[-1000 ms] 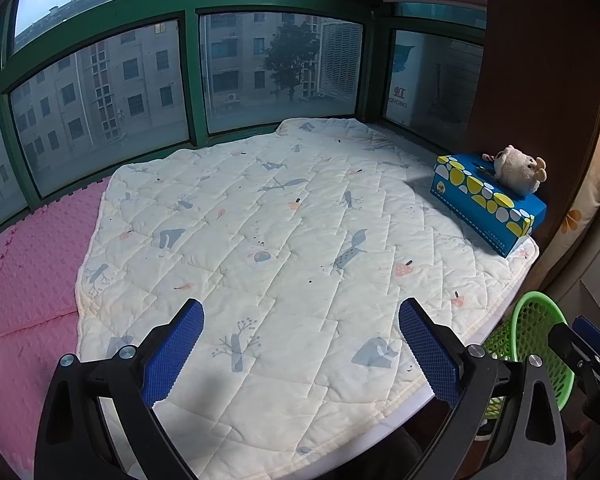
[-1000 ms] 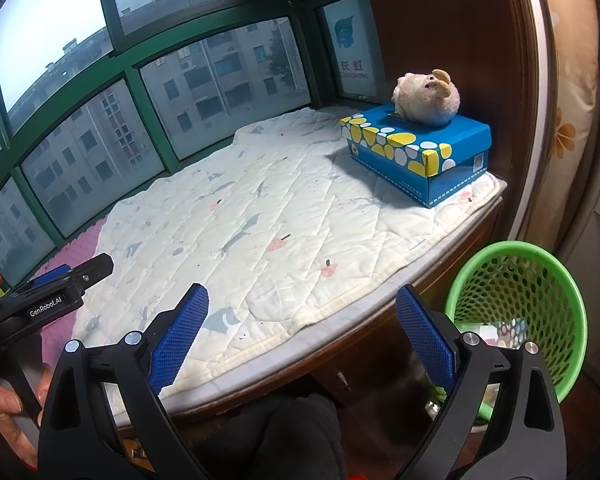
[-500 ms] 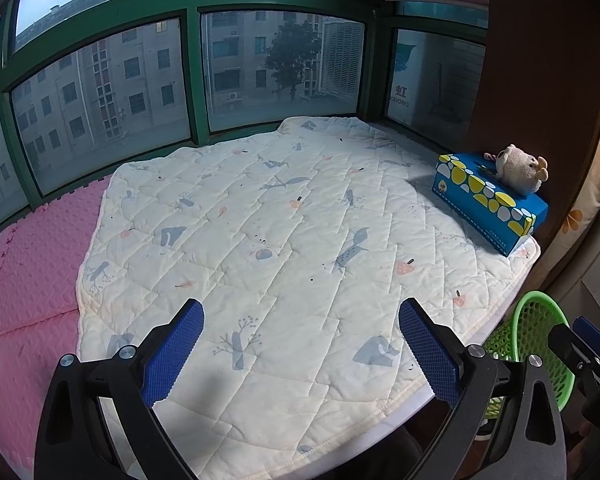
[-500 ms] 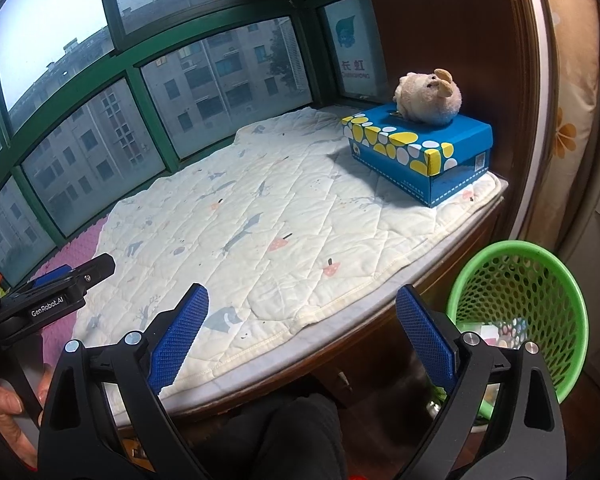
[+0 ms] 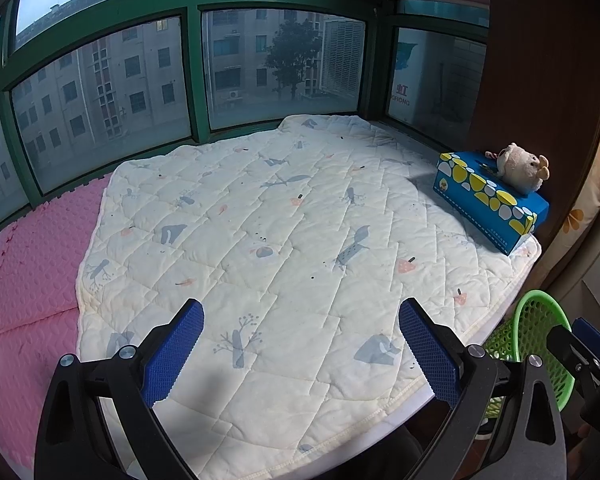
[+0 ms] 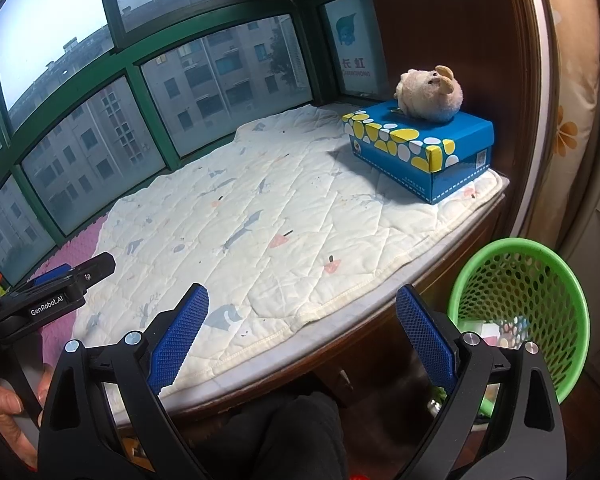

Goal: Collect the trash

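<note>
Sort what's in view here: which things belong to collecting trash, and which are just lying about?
Belongs to the job:
- green basket, some litter inside
- left gripper, open, empty
- right gripper, open, empty

Just lying about:
- quilt
- pink mat
- blue box
- plush toy on the box

No loose trash shows on the quilt.

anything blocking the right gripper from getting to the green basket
Nothing visible does. The right gripper, jaws open and empty, hangs past the quilt's front edge, and the green basket sits on the floor just to its right, mouth tilted toward it, with open space between.
</note>
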The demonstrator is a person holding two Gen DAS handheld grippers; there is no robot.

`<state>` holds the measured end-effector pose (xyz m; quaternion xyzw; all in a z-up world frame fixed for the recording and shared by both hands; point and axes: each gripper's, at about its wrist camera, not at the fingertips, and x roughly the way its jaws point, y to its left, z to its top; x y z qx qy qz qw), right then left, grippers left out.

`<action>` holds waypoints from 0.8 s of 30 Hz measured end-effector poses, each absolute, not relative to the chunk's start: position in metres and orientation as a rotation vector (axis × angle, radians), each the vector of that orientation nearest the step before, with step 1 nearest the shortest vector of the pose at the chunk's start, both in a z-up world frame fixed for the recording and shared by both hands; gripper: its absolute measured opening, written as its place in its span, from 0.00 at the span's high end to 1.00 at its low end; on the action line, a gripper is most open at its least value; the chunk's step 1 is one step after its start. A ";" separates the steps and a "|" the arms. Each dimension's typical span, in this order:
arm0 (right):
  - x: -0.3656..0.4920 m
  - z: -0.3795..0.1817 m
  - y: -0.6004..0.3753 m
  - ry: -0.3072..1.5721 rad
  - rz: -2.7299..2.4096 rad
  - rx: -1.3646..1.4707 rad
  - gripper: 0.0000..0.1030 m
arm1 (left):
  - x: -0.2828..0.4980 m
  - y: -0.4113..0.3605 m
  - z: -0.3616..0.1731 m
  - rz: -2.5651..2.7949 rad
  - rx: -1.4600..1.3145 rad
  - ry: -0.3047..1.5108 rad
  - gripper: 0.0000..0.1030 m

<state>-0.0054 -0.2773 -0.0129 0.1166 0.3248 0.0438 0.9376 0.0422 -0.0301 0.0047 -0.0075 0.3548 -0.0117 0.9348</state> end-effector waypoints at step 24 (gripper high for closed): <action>-0.005 -0.015 -0.276 0.667 0.091 0.238 0.09 | 0.040 -0.028 0.000 -0.024 -0.019 0.729 0.08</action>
